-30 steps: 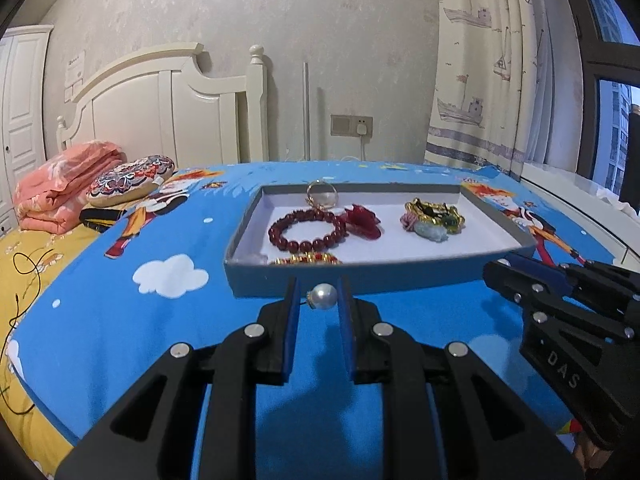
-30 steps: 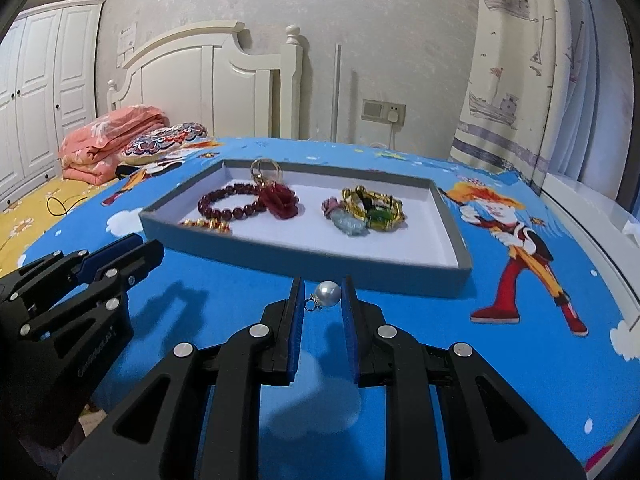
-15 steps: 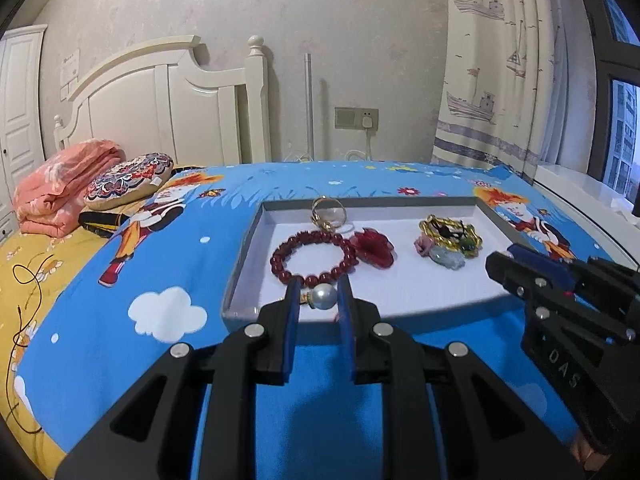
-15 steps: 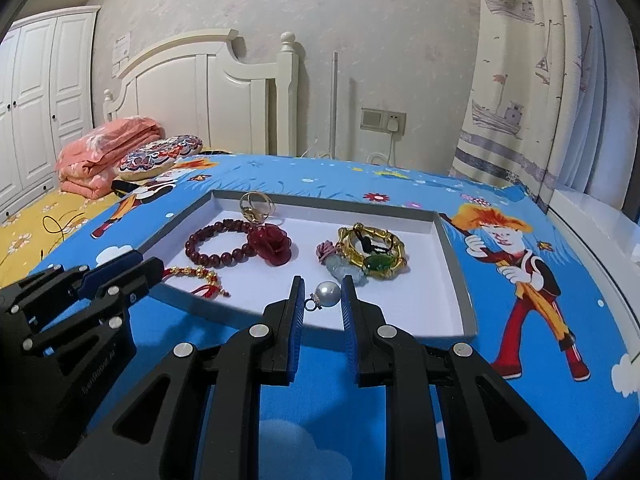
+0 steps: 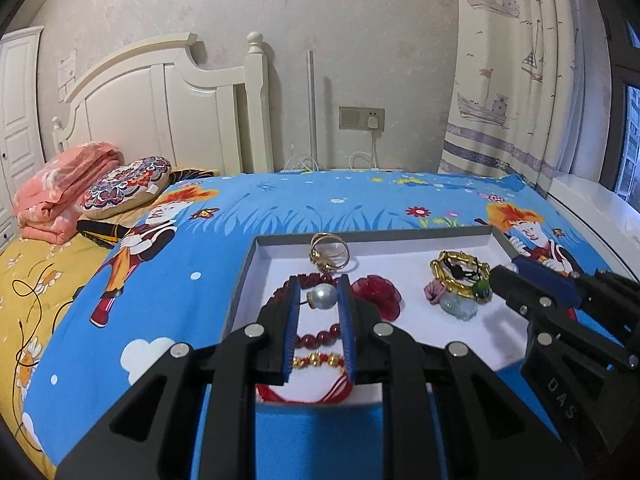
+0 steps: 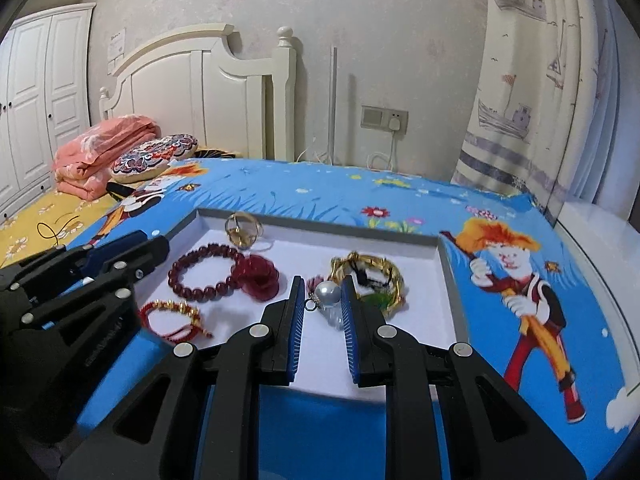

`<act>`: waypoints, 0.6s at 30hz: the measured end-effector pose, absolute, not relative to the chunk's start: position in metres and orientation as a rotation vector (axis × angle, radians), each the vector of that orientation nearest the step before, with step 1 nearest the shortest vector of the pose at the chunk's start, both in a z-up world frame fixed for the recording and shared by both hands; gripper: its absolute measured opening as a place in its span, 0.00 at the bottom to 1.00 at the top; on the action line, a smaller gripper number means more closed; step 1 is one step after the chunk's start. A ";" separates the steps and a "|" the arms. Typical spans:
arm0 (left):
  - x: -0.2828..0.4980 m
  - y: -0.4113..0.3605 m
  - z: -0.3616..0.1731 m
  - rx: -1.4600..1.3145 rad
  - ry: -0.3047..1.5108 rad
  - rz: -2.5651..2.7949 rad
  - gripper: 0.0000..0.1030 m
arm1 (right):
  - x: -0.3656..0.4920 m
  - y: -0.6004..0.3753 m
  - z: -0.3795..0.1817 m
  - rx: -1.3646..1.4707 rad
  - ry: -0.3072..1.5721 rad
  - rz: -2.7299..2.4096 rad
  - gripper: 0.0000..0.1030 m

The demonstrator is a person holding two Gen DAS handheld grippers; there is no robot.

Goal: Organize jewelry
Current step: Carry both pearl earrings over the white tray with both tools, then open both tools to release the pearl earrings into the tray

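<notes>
Grey-walled tray on the bed's blue sheet holds a red bead bracelet, gold ring, red flower and gold bangle. Each tool, left tool and right tool, pinches a pearl earring over the tray, jaws nearly closed.

The near part of the dark red bead bracelet and of the red cord bracelet is covered by the left gripper. The tray has its near rim hidden behind the right gripper. The gold pieces are blurred there, and the pale stone is mostly screened by the pearl earring.
</notes>
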State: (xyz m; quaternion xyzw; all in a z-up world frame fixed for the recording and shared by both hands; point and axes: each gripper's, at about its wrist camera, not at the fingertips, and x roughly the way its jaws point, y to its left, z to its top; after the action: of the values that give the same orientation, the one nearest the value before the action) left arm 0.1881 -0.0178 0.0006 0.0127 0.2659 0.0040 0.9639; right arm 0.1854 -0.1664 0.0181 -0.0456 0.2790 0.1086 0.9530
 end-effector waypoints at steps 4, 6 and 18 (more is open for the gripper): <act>0.201 -0.020 0.000 0.028 0.558 0.015 0.18 | 0.196 -0.165 0.026 -0.104 0.564 0.211 0.18; 0.207 -0.021 -0.001 0.031 0.564 0.022 0.18 | 0.202 -0.166 0.026 -0.099 0.574 0.208 0.18; 0.223 -0.023 -0.009 0.064 0.552 0.046 0.20 | 0.225 -0.169 0.012 -0.073 0.644 0.178 0.20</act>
State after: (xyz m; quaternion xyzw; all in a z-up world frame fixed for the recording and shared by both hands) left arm 0.2232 -0.0231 -0.0089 0.0317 0.2723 0.0229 0.9614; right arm 0.2254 -0.1694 0.0119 -0.0357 0.3158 0.0873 0.9441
